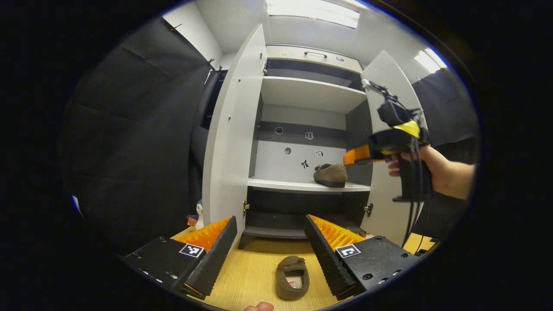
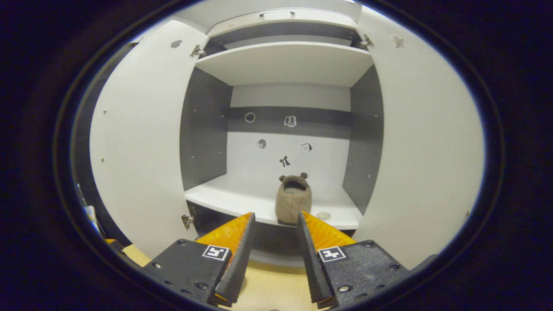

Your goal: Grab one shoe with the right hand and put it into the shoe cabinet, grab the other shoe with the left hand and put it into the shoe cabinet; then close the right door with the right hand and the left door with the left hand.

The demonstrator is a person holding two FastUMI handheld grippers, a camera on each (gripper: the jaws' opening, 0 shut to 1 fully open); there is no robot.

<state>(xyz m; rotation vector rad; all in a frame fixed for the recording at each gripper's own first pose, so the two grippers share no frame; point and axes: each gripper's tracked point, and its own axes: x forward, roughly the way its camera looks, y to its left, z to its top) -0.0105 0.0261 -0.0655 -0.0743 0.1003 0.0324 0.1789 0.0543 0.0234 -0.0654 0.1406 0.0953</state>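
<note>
One fuzzy brown slipper-style shoe (image 2: 293,198) sits on the middle shelf of my white two-door shoe cabinet (image 1: 233,129), my right hand-held gripper (image 2: 273,222) spread and empty just before it. Its mate, the second brown shoe (image 1: 292,276), lies on the wooden floor (image 1: 250,272) between the spread fingers of my left hand-held gripper (image 1: 270,226). I judge the next move is to lower and pinch it.

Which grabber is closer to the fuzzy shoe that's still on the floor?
Left. The left gripper hangs open right above the shoe on the floor, fingers on either side. The right gripper is up by the cabinet shelf, beside the other shoe.
</note>
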